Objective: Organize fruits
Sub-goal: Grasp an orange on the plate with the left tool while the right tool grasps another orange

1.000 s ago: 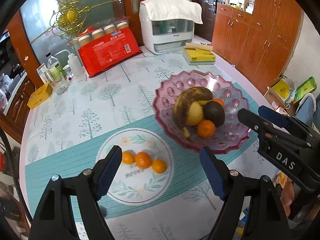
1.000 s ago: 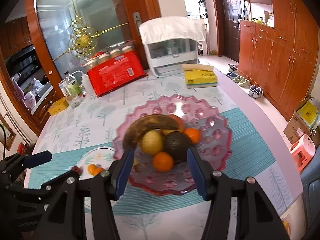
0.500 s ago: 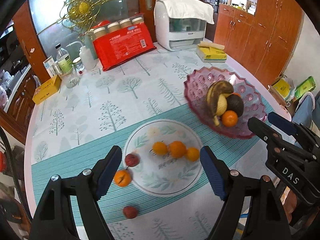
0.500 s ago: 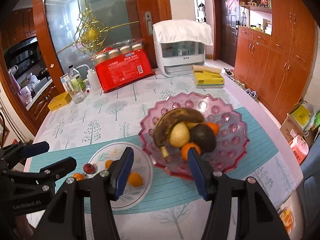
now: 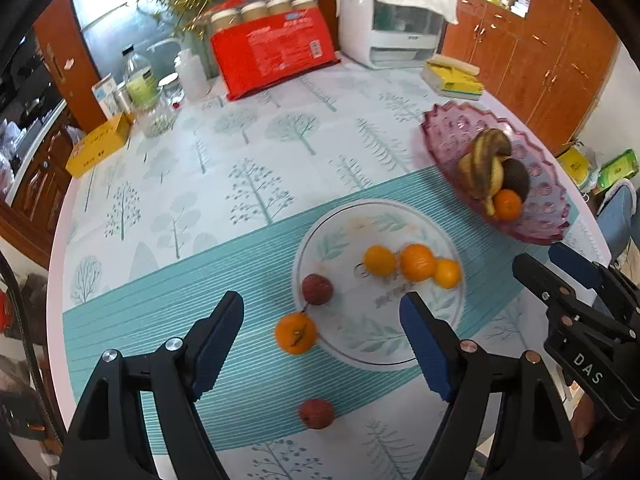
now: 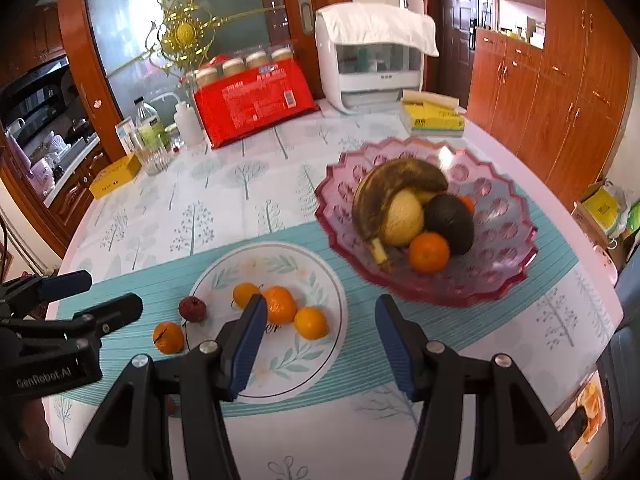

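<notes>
Left gripper hangs open and empty above a loose orange and two red fruits beside the plate; motion blurs the pink bowl. Right gripper gapes empty over the plate, hiding part of one orange. Tree-print tablecloth covers the table.

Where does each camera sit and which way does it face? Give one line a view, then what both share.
Left wrist: rides the left gripper, looking steeply down at the white plate and loose fruit on the table; the right gripper shows at its right edge.
Right wrist: rides the right gripper, looking down toward the plate and pink bowl; the left gripper shows at its left.
Shared: plate, bowl, red pack.
</notes>
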Tool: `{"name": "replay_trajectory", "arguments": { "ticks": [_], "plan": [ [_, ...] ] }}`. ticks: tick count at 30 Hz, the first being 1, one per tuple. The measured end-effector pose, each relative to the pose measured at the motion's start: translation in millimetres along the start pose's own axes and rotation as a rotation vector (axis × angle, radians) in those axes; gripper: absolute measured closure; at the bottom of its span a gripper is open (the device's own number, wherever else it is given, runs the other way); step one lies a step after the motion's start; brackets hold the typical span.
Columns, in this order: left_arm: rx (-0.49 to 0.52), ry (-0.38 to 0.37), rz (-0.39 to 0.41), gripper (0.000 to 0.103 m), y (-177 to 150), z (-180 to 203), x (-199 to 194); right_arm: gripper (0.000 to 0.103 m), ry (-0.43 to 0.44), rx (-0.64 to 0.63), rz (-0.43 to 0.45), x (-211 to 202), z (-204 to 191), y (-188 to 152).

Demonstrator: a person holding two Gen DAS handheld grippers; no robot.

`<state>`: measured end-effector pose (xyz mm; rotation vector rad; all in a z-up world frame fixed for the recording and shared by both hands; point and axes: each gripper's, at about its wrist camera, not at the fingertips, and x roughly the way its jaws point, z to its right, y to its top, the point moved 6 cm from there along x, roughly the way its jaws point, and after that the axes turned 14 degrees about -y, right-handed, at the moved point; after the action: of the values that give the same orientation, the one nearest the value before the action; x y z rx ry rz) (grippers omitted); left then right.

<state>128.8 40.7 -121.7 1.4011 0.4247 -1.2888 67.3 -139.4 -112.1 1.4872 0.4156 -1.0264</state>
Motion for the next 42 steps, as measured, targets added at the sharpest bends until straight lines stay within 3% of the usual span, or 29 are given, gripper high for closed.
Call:
{"name": "replay_trajectory", "arguments": {
  "ticks": [9, 16, 28, 34, 40, 42],
  "plan": [
    [-0.027, 0.012, -0.072, 0.024, -13, -34, 26, 0.046, 0.032, -0.009, -0.051, 23, -25, -12],
    [-0.008, -0.011, -0.107, 0.024, -14, -35, 48, 0.047, 0.088, -0.038, -0.065, 41, -39, -12],
    [-0.1, -0.026, -0.167, 0.024, -33, -65, 66, 0.048, 0.097, -0.318, -0.07, 85, -78, -12],
    [-0.131, -0.046, -0.202, 0.024, -43, -62, 82, 0.05, 0.122, -0.392, -0.091, 100, -86, -16],
    [-0.142, -0.052, -0.231, 0.038, -45, -56, 99, 0.051, 0.097, -0.465, -0.072, 108, -87, -15],
    [-0.151, -0.049, -0.243, 0.052, -46, -54, 103, 0.055, 0.096, -0.474, -0.089, 114, -86, -15]
  ]
}}
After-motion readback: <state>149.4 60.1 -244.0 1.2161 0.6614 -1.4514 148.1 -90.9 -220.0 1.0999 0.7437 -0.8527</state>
